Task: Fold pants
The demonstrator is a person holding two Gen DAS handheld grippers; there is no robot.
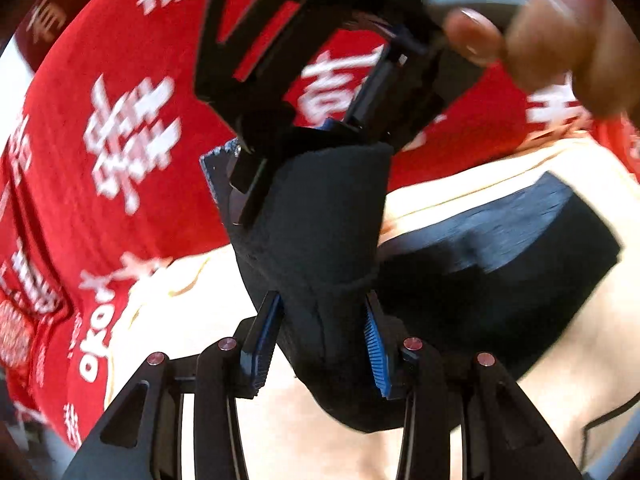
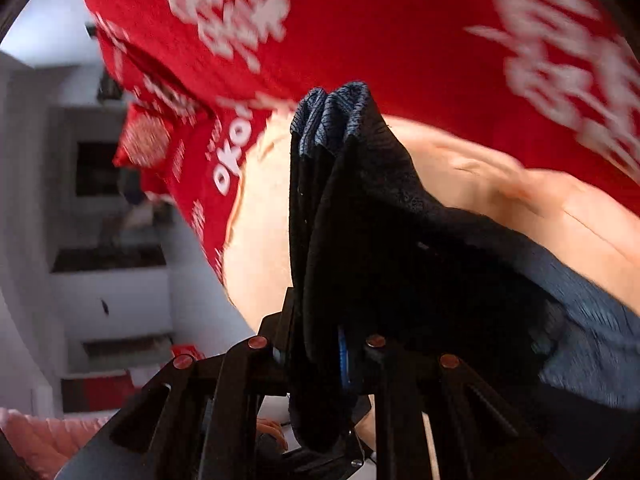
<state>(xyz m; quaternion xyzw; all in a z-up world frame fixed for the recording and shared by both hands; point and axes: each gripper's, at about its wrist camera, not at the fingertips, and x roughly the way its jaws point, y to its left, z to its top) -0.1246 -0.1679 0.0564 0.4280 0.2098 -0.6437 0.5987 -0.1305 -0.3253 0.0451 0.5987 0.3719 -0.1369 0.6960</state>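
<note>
The pants (image 1: pixel 320 220) are dark, black-blue fabric, lifted off a cream surface (image 1: pixel 560 360). A thick fold of them sits between the blue pads (image 1: pixel 376 352) of my left gripper (image 1: pixel 320 300), which is shut on it. The rest of the pants trails to the right over the cream surface. In the right wrist view the pants (image 2: pixel 360 220) hang bunched, and my right gripper (image 2: pixel 320 320) is shut on that bunch with most of its pads hidden by cloth. The right gripper's black frame (image 1: pixel 280 80) appears just beyond the fold, with a person's hand (image 1: pixel 560 40) on it.
A red cloth with white lettering (image 1: pixel 120 120) lies behind and to the left of the cream surface and fills the top of the right wrist view (image 2: pixel 360 20). White shelves and a wall (image 2: pixel 100 280) stand off to the left.
</note>
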